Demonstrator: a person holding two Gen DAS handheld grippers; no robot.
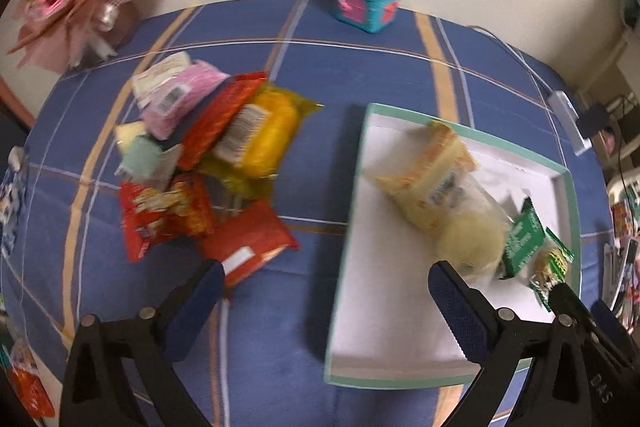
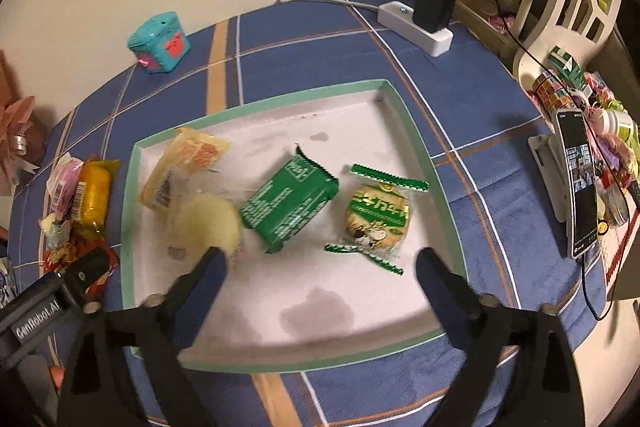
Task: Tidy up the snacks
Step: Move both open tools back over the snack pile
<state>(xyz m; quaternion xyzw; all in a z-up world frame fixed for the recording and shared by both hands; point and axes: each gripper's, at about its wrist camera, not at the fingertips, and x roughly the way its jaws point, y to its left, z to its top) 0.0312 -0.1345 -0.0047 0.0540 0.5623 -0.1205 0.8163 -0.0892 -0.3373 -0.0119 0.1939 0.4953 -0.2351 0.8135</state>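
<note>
Both grippers tilt steeply downward over the table [image 2: 480, 67]. Left gripper [image 1: 326, 287] gapes empty above the tray's left rim [image 1: 352, 195]. Right gripper [image 2: 320, 267] spread wide, empty, over the tray's near edge.

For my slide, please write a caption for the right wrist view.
Open right gripper above tray holding three snacks: yellow pack, green pack, round cookie.

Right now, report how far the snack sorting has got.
Done: three snacks lie in the tray: a yellow pack, a green pack and a round biscuit. In hand: nothing; the left tongs and right tongs are both open and empty. Left: the pile of snacks on the tablecloth beside the tray.
</note>
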